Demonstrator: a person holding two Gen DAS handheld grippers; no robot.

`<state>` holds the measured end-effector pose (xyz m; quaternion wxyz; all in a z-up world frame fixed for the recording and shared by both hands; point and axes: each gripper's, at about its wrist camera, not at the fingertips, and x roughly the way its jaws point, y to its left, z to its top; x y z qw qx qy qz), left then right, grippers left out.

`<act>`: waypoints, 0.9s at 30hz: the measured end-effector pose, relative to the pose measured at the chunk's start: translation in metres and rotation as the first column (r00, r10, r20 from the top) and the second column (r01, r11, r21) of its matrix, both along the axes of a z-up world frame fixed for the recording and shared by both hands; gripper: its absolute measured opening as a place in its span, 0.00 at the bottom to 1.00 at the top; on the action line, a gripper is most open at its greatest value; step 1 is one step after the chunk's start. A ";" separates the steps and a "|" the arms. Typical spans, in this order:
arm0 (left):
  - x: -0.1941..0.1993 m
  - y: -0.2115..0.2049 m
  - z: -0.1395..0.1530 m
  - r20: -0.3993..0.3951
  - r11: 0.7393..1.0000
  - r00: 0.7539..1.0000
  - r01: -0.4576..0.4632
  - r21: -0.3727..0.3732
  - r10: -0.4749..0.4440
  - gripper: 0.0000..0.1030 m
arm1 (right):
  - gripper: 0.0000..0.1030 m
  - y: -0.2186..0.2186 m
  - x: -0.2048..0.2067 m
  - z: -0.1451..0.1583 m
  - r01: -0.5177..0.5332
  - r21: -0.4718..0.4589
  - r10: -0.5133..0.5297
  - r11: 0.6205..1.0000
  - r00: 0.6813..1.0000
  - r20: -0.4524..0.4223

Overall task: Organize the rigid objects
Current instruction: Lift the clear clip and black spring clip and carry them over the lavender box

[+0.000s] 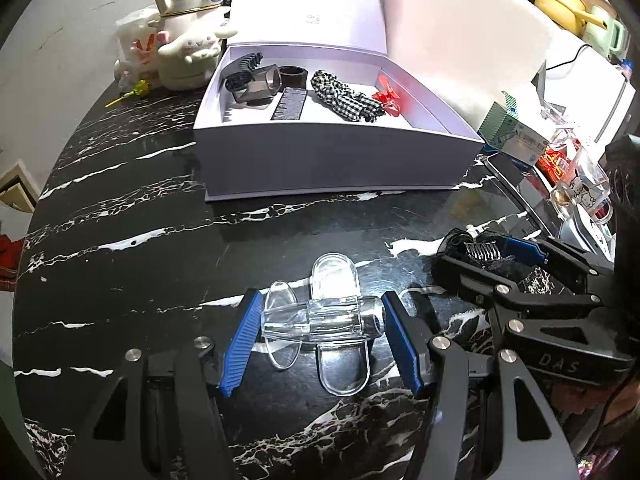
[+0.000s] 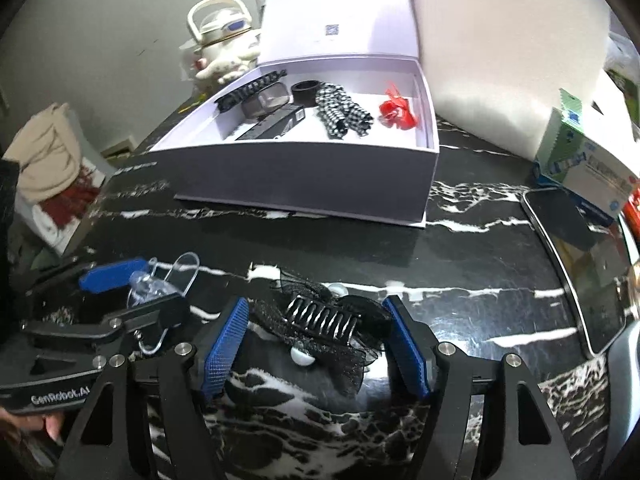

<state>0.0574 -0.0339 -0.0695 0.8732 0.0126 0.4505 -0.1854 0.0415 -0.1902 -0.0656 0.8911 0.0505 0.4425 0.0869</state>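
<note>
A clear plastic hair clip sits between the blue pads of my left gripper, which is shut on its two ends just above the black marble table. The right wrist view shows that gripper at the lower left with the clear clip. A black hair clip with a mesh bow lies on the table between the fingers of my right gripper, which stands open with its pads off it. Behind, an open white box holds black clips, a checkered scrunchie and a red clip.
A cream kettle with a plush figure stands left of the box. To the right are a dark phone, a green and white carton and a glass cup. A white board leans behind the box.
</note>
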 end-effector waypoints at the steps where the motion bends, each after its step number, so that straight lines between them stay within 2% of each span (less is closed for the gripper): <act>1: 0.000 0.000 0.000 0.001 1.000 1.000 0.001 0.000 -0.001 0.58 | 0.68 0.000 0.001 0.000 0.010 0.000 -0.010 1.000 1.000 0.003; 2: 0.000 0.000 0.000 0.002 1.000 1.000 0.000 0.000 0.000 0.58 | 0.65 0.001 0.001 0.000 0.019 -0.006 -0.019 1.000 1.000 0.007; 3: -0.001 0.000 0.000 0.003 1.000 1.000 0.000 0.000 0.000 0.58 | 0.55 0.002 0.000 0.000 0.027 -0.023 -0.027 0.999 1.000 0.012; 5: -0.001 0.001 0.000 0.004 1.000 1.000 -0.001 -0.002 0.001 0.58 | 0.46 0.003 -0.001 0.000 0.030 -0.055 -0.029 0.998 0.999 0.021; 6: -0.001 0.000 0.000 0.005 1.000 1.000 -0.002 -0.002 0.002 0.58 | 0.38 0.002 -0.001 0.000 0.032 -0.059 -0.031 0.998 0.999 0.023; 20: -0.003 -0.001 0.002 -0.012 1.000 1.000 -0.008 -0.008 0.008 0.58 | 0.37 -0.008 -0.010 0.000 0.002 0.009 -0.002 1.000 1.000 0.016; 27: -0.017 -0.012 0.013 0.027 1.000 1.000 0.008 0.007 -0.008 0.58 | 0.37 -0.013 -0.021 0.002 -0.004 0.028 0.003 1.000 1.000 0.024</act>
